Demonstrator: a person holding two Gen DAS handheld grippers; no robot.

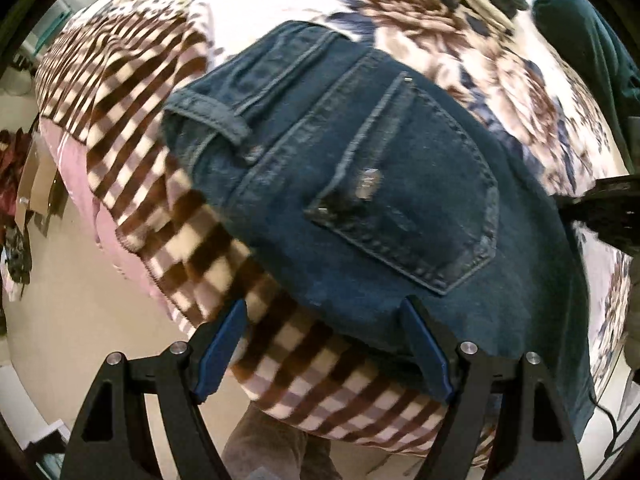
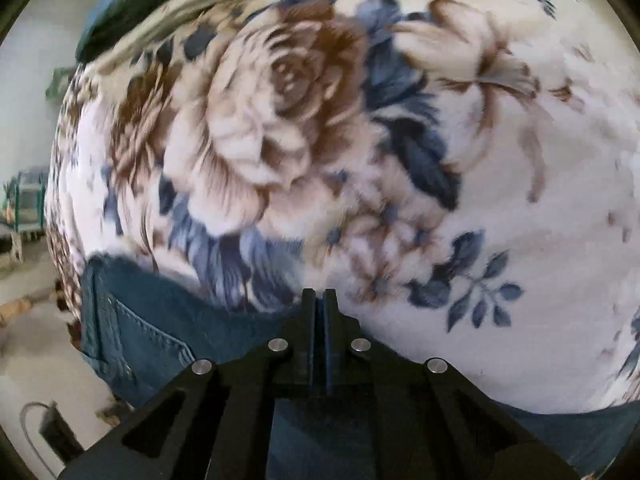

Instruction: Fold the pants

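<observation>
Two grippers hang over one pair of dark blue jeans [image 1: 360,184] spread on a bed. The left gripper [image 1: 324,344] points straight down with its jaws standing wide and nothing pressed between the blue pads. The jeans lie ahead of those jaws, seat side up: a back pocket [image 1: 416,208] sits just beyond the right-hand fingertip, and the waistband with its belt loop [image 1: 224,120] lies farther ahead and to the left. The near edge of the denim reaches the right-hand finger and seems to run under it, while the left-hand finger stands over a brown-and-cream checked blanket [image 1: 132,168] that shows in the gap between the jaws.

The right gripper [image 2: 319,304] has its jaws pressed tight together, with no cloth visible between the tips. Beneath and behind those fingers the jeans stretch across the lower view, a stitched pocket corner [image 2: 160,340] off to the left of the jaws. Ahead of the closed tips lies only the floral bedspread [image 2: 500,200], with a large brown rose [image 2: 280,92] up and left of them. Whether the tips touch the denim edge I cannot say; the picture is blurred there.
</observation>
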